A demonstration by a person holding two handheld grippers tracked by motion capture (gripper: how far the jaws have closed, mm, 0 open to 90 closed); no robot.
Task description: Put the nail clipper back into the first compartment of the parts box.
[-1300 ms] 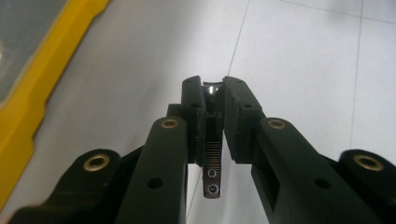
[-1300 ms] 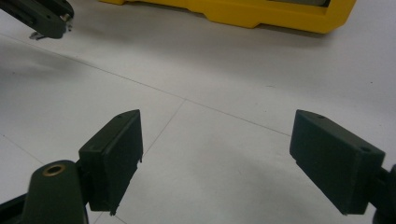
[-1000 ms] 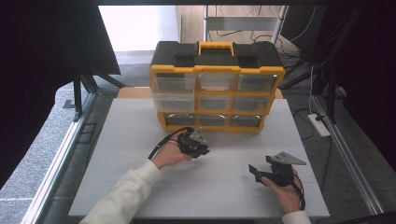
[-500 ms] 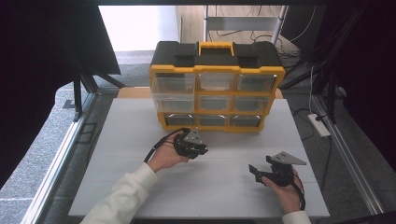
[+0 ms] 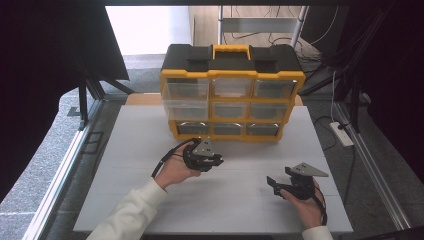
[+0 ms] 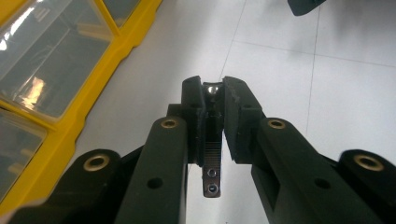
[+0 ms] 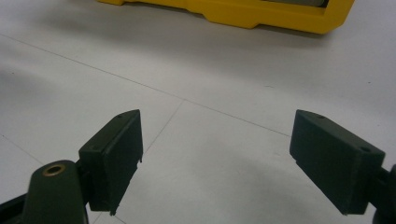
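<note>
The left gripper [image 5: 212,161] sits a little left of the middle of the high view. It is squeezed tight on a small, thin metal part with a row of tiny teeth and two little screws [image 6: 212,154]. In the left gripper view that part sits in the middle of the frame, pinched between the two black pads. It hangs above the white table [image 5: 135,150] and touches nothing else.

The right gripper [image 7: 217,163] is near the lower right of the high view. Its jaws are spread wide with nothing between them.

The step in hand looks like carrying the metal part near the big yellow and black plastic box with clear drawers [image 5: 232,92]. To do it well, the squeeze should stay firm, because the part is thin and could slip or tip.

The box's yellow edge [image 6: 112,56] is close, in the upper left of the left gripper view. The hand should keep clear of it. There is lots of bare table between the two grippers and toward the bottom of the high view.
</note>
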